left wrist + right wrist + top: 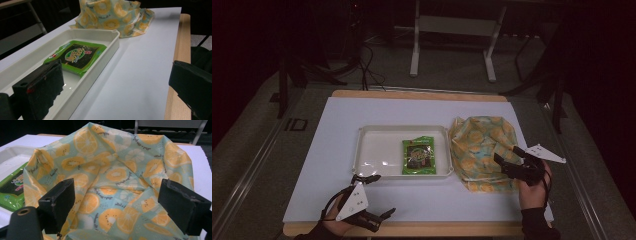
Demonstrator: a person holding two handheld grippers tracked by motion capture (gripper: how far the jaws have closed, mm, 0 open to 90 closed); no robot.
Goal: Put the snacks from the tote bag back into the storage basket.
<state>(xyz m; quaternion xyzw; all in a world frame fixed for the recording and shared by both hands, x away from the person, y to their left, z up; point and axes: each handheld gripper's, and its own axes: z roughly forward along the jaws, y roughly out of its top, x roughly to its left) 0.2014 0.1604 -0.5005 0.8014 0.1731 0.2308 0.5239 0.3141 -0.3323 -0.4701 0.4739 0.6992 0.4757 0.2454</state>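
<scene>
A: While the right gripper [503, 154] hangs with its jaws wide over the near part of the fruit-print bag [482, 145], what do you judge is done?

B: Little, I think. The bag lies crumpled and nothing is gripped yet. The left gripper [379, 196] is also wide open, low at the table's [337, 125] front edge, near the tray [362, 150].

A: And the snack packet [418, 156]?

B: It lies flat in the tray, at its right end, so packing is probably left. The bag looks like soft thin cloth; the packet is glossy green film; the tray is rigid white plastic with rounded corners.
</scene>
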